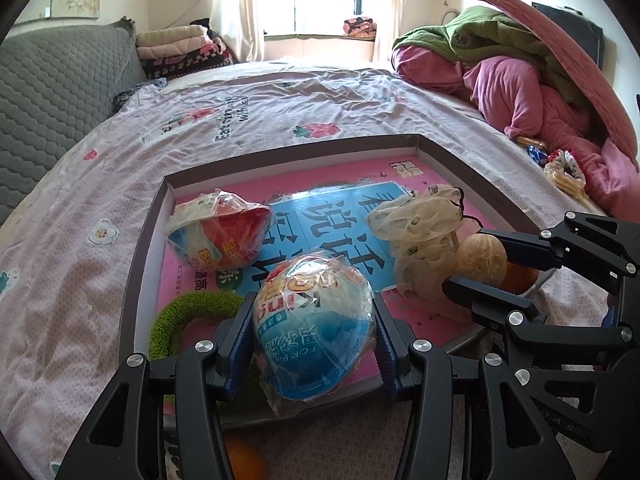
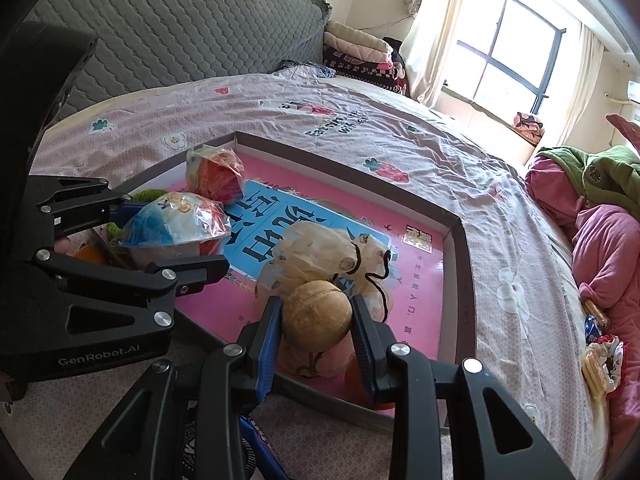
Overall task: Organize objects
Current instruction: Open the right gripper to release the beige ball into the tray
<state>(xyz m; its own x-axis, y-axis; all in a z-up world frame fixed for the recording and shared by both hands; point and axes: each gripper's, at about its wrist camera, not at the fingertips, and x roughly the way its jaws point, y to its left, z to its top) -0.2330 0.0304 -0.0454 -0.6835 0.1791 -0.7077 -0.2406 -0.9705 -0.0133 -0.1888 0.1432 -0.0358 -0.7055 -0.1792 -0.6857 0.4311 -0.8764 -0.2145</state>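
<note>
Nearest the lens in the left wrist view, the left tongs (image 1: 314,334) pinch one plastic-wrapped blue and white ball (image 1: 312,320) at the lower centre, both blue pads against its sides, over the near edge of the shallow box lid (image 1: 280,148). In the right wrist view, the right tongs (image 2: 318,326) likewise pinch one tan ball (image 2: 318,316) at the lower centre, above the lid's near rim.

Inside the lid, counted: one green fuzzy ring (image 1: 184,312) at the lower left, one second wrapped ball, red and white (image 1: 224,236), farther back on the left, and one crumpled cream mesh bag (image 1: 416,232) on the right. Something orange (image 1: 244,462) shows below the left tongs, too hidden to name.

The lid lies on the bed (image 1: 120,168). Beyond, at the upper right, sits one heap of pink and green bedding (image 1: 512,80); folded blankets (image 1: 180,48) are stacked at the upper left.
</note>
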